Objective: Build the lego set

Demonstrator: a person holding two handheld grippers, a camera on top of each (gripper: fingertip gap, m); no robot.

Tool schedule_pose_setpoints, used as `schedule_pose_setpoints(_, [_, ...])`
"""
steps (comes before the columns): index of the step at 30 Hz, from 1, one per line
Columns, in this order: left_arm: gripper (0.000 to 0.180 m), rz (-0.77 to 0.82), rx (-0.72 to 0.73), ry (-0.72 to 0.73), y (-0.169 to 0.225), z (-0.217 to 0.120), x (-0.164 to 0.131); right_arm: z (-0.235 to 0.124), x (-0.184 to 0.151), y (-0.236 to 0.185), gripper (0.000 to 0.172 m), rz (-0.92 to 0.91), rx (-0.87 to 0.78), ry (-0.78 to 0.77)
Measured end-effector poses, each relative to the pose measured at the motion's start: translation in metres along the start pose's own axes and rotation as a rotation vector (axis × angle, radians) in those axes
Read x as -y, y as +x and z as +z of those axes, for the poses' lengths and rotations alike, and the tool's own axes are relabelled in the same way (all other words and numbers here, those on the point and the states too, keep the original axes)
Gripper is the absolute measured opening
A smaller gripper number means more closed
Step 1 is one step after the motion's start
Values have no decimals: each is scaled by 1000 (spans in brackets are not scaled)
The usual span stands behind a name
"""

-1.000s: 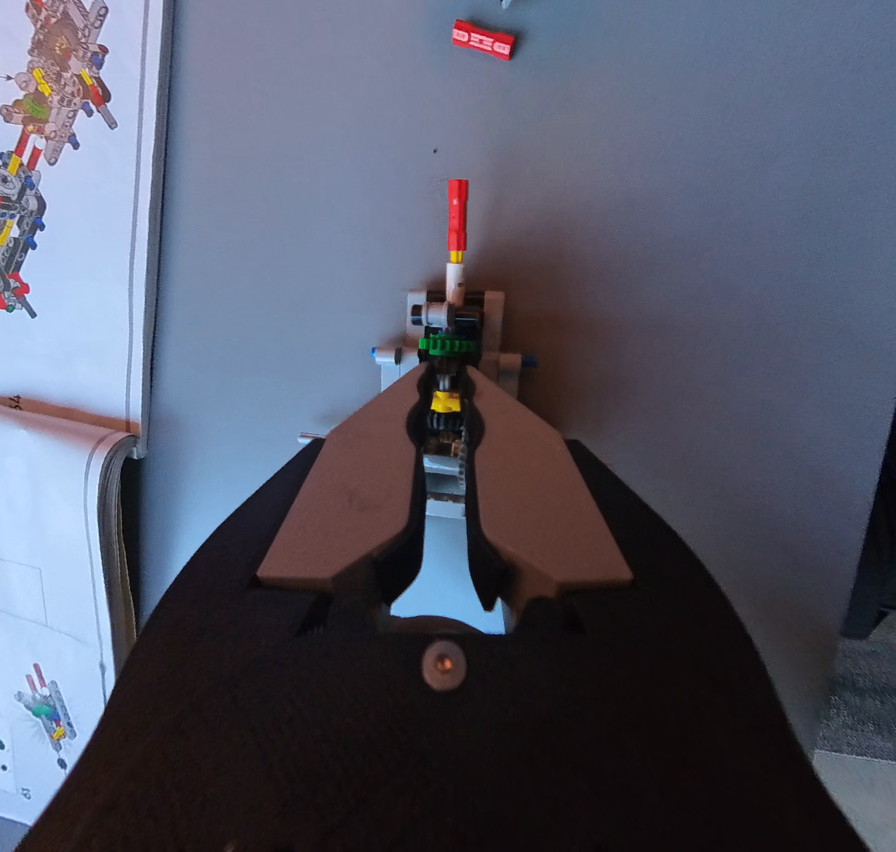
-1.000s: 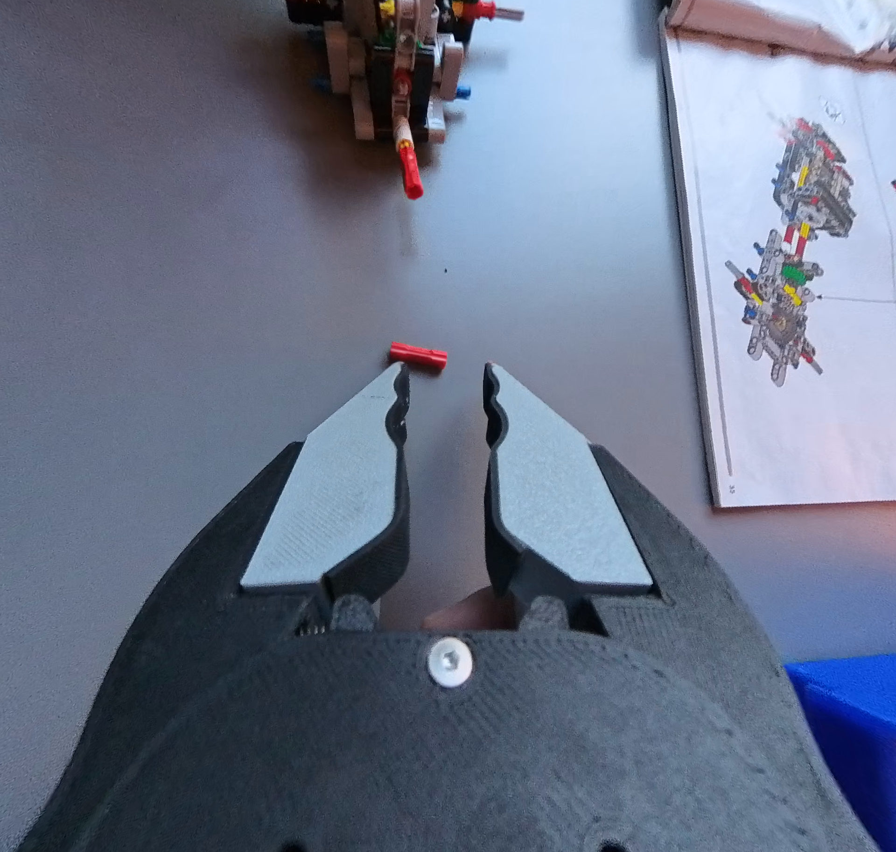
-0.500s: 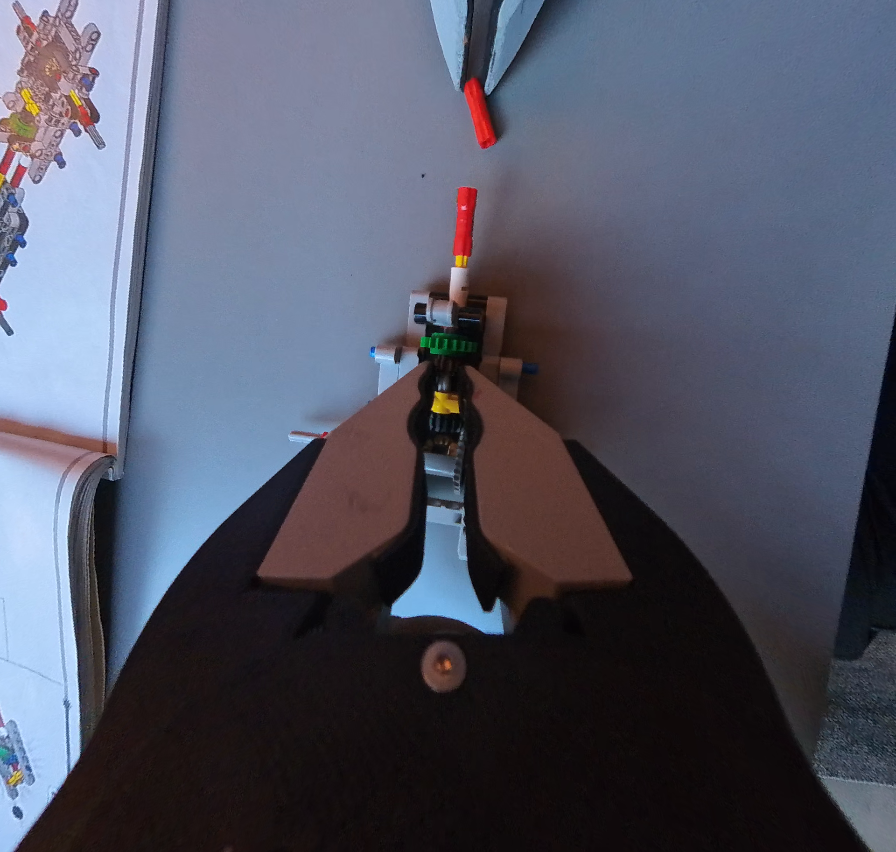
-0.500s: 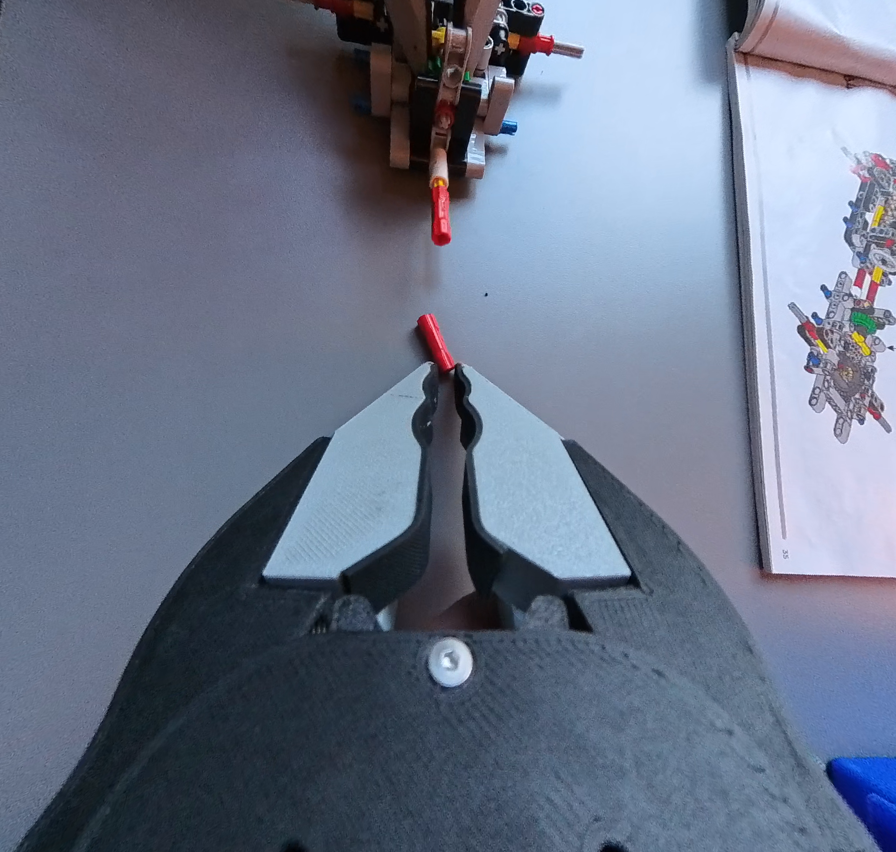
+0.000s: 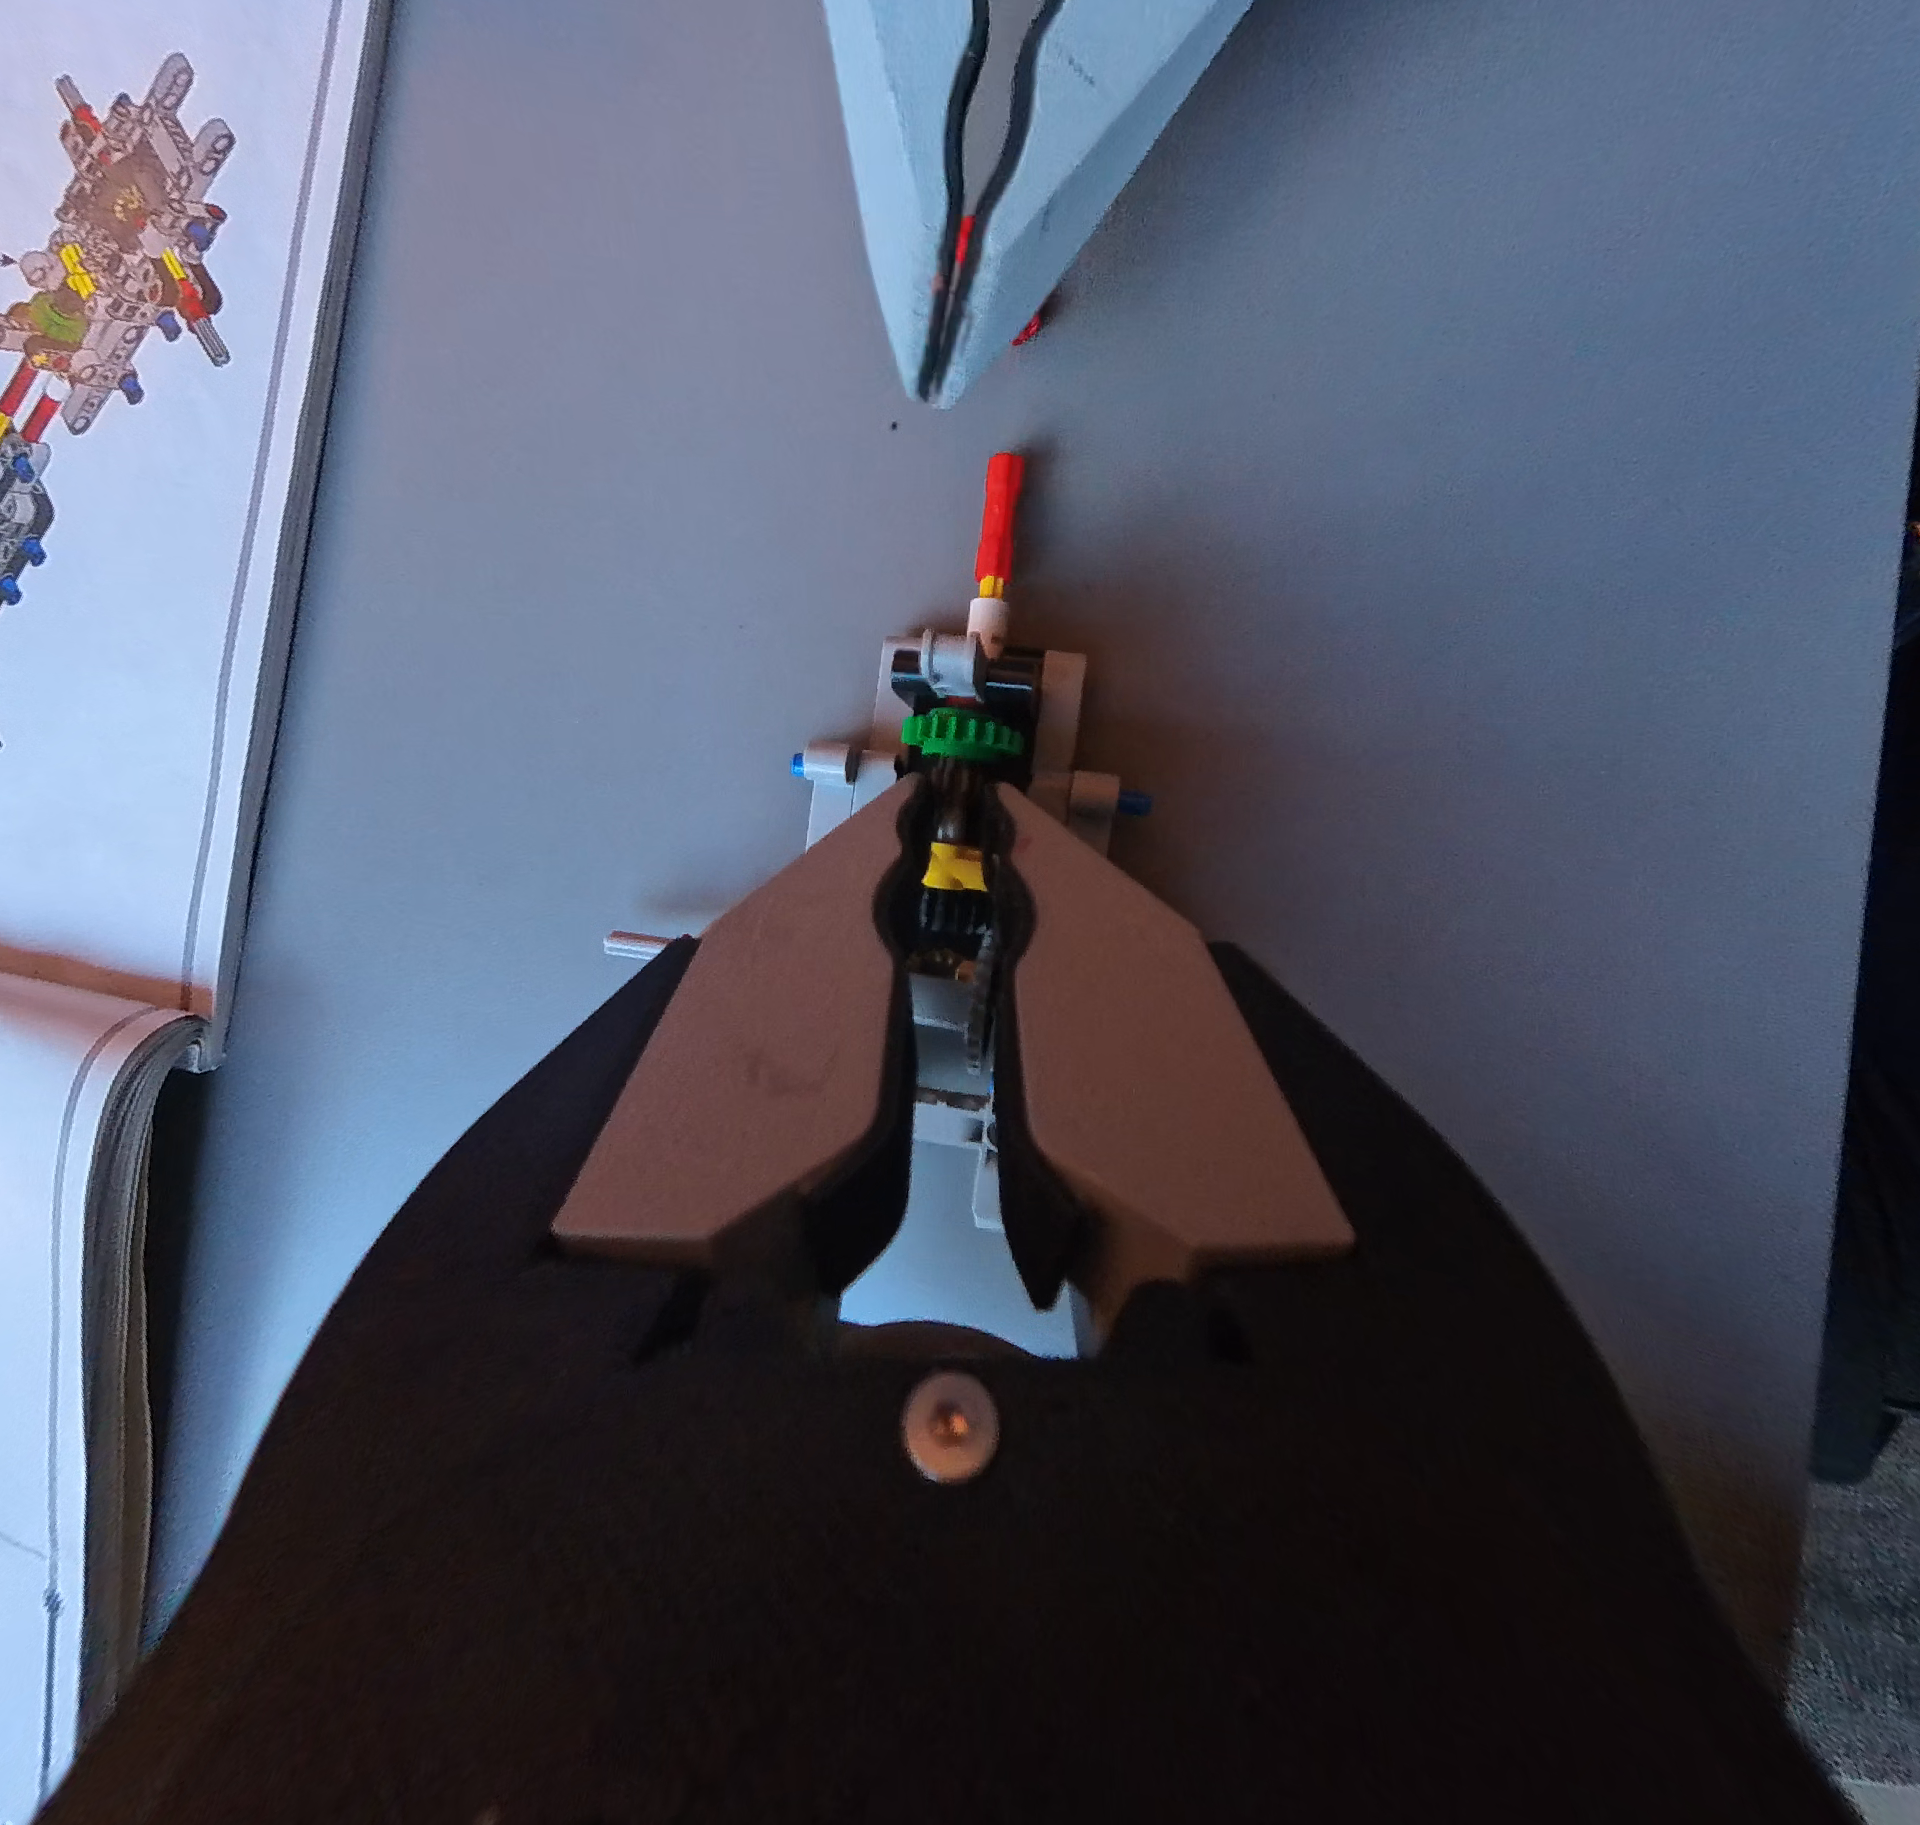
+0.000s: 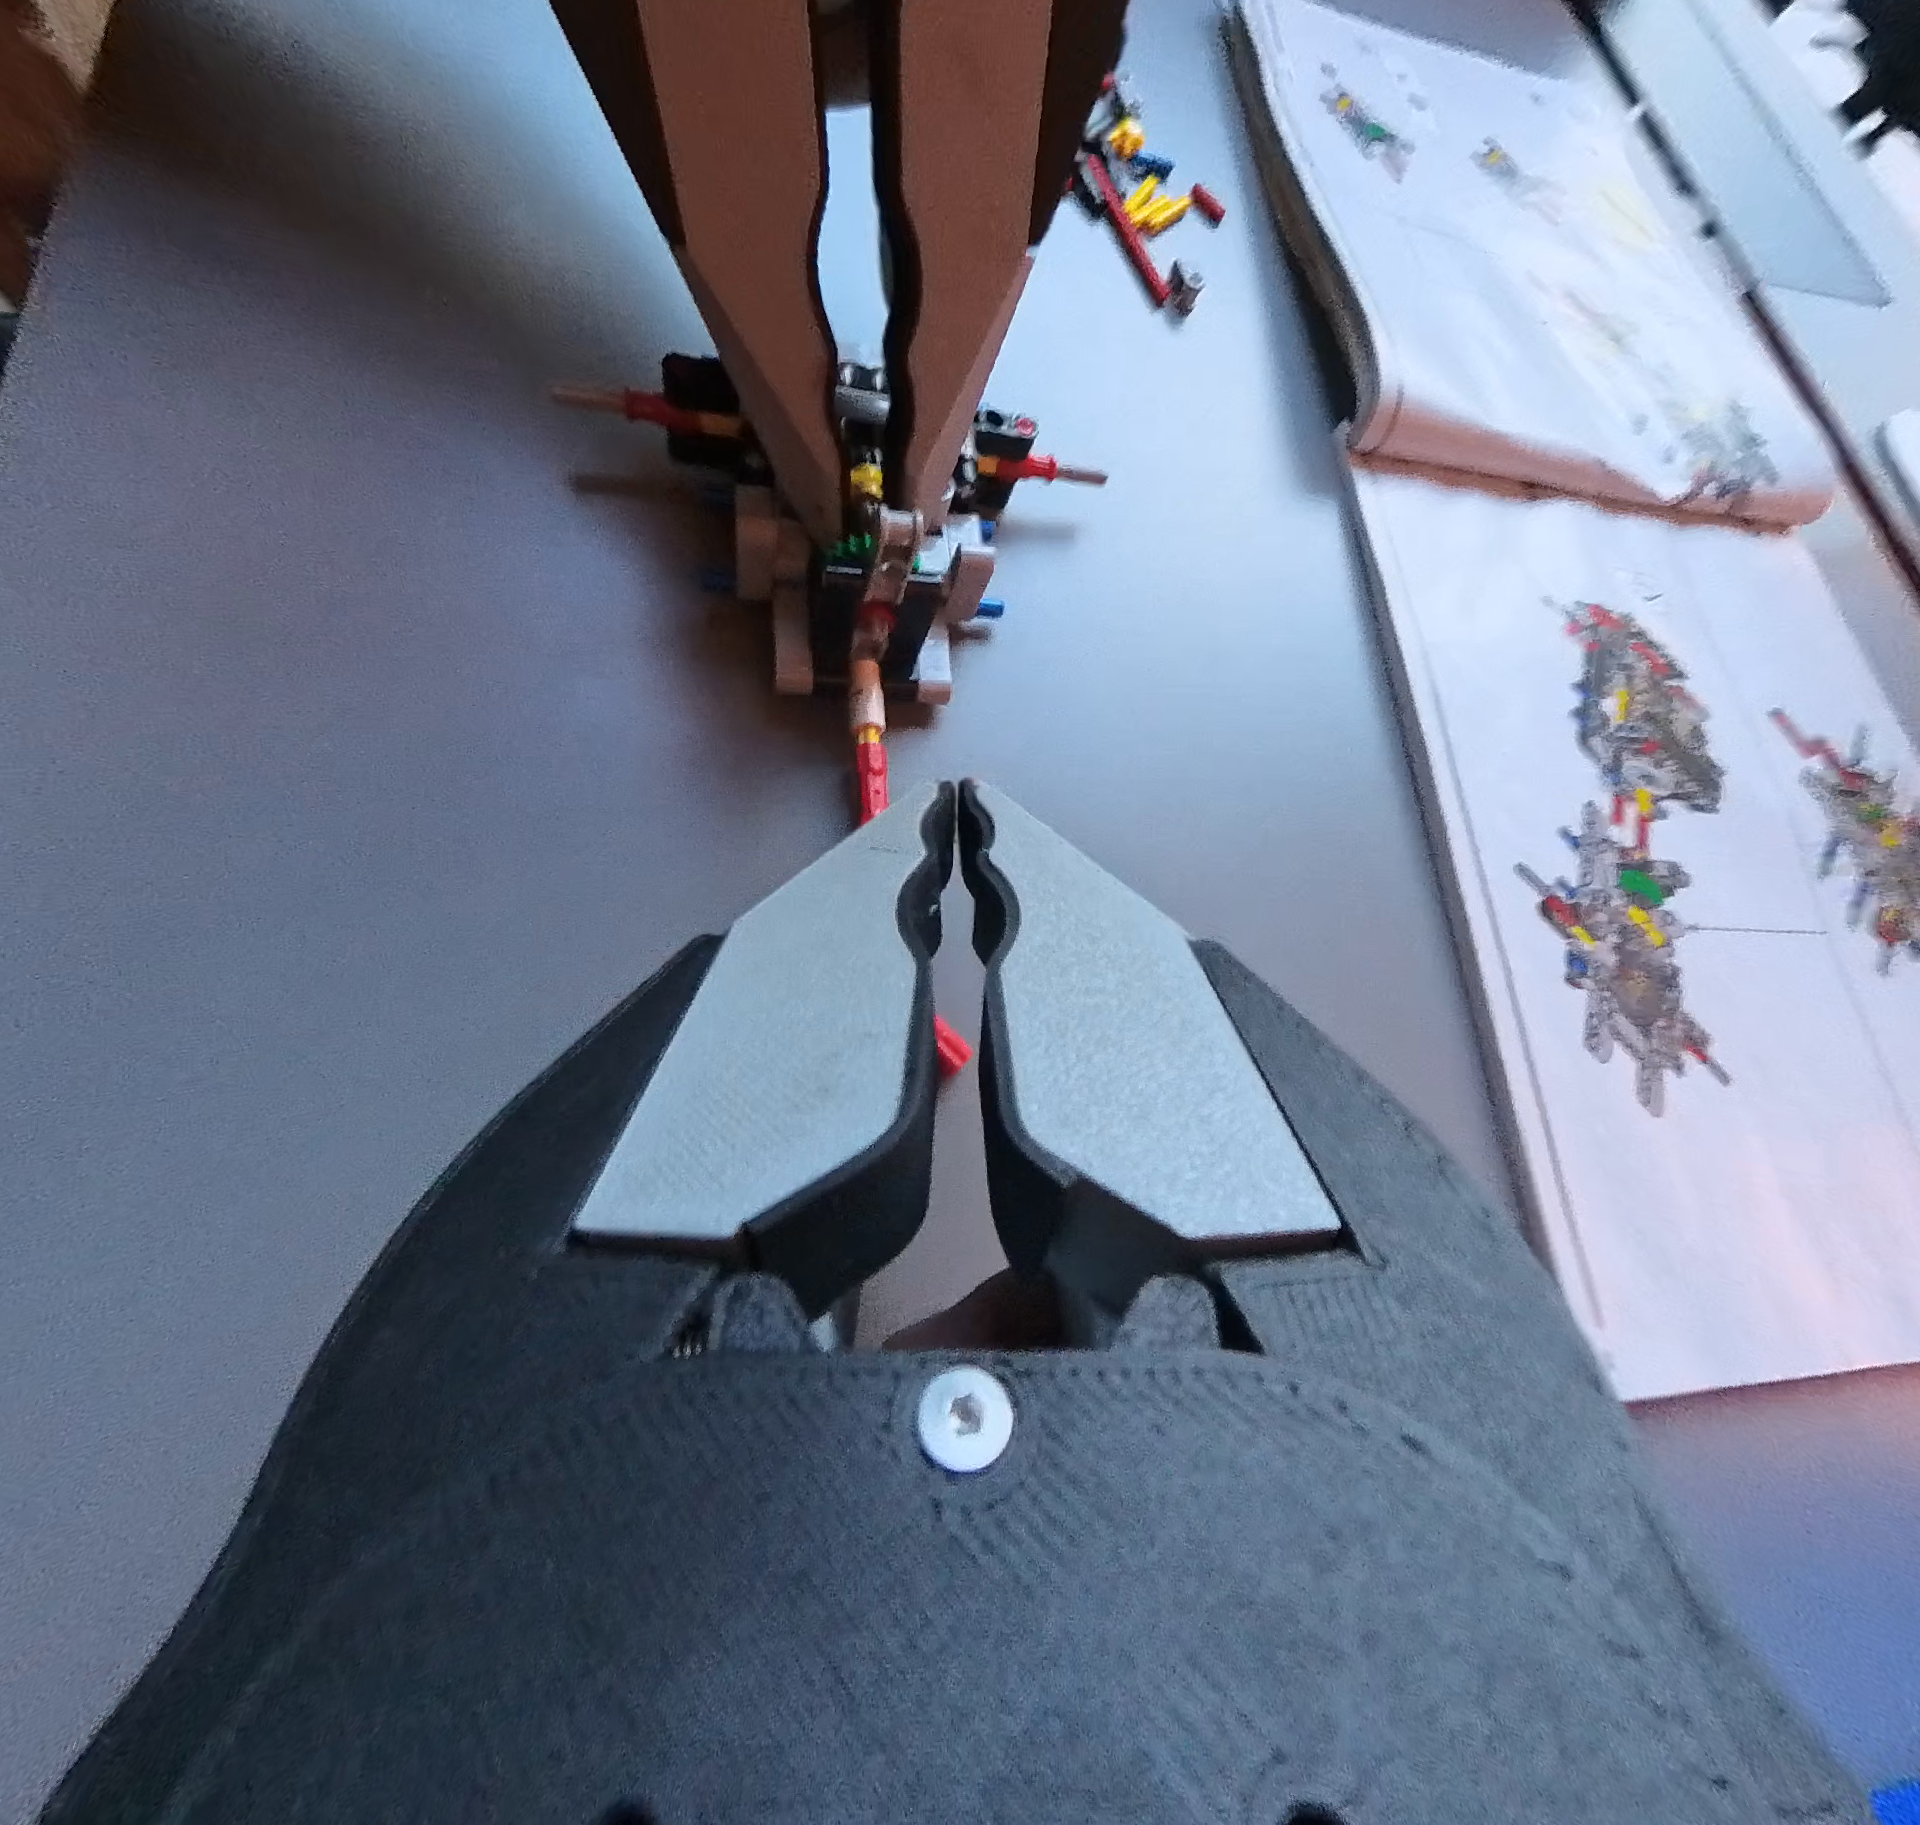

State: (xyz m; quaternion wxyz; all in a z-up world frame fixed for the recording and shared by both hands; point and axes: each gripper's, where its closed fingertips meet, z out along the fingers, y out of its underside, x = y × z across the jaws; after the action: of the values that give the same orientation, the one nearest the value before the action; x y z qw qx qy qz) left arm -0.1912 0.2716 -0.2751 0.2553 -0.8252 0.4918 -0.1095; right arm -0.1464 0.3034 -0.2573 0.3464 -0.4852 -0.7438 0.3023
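Holding my left hand-held gripper clamped on the grey-and-black toy-brick assembly on the grey desk, I'd steady my right hand-held gripper, pinched shut on a small red plastic pin, at the assembly's 12 o'clock.

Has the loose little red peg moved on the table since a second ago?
Yes. The red peg lay flat beyond the right tongs; it now shows under their closed fingers, nearer the camera than the brick model.

table: smooth, matt grey
model: glossy plastic pieces
booklet: printed paper, slight sheen
right gripper body: rough ridged black plastic
screw: shiny metal
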Motion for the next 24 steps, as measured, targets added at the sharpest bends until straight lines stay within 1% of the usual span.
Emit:
schedule_pose_setpoints(4, [6,-13,-5,17,0,1,2,3,-14,-3,0,47,49,-44])
schedule_pose_setpoints(7, [7,-4,-6,22,1,2,3,8,-18,-8,4,34,66,-70])
schedule_pose_setpoints(9, [7,1,-2,24,1,1,3,10,-18,-10,3,13,60,-77])
schedule_pose_setpoints(11, [11,1,9,36,1,-1,5,10,-20,-10,5,5,58,-87])
schedule_pose_setpoints(14, [27,-6,39,69,-2,-9,7,9,-22,-11,8,24,79,-89])
schedule_pose_setpoints(18, [34,-27,89,127,-9,-28,8,5,-19,-14,10,40,110,-67])
schedule_pose_setpoints(21, [36,-83,135,138,-13,-44,-8,6,-17,-18,10,50,131,-62])
schedule_pose_setpoints(22, [36,-99,148,121,-14,-48,-18,7,-18,-20,11,45,135,-73])
schedule_pose_setpoints(24, [40,-103,180,28,-17,-55,-43,11,-21,-22,12,23,132,-99])
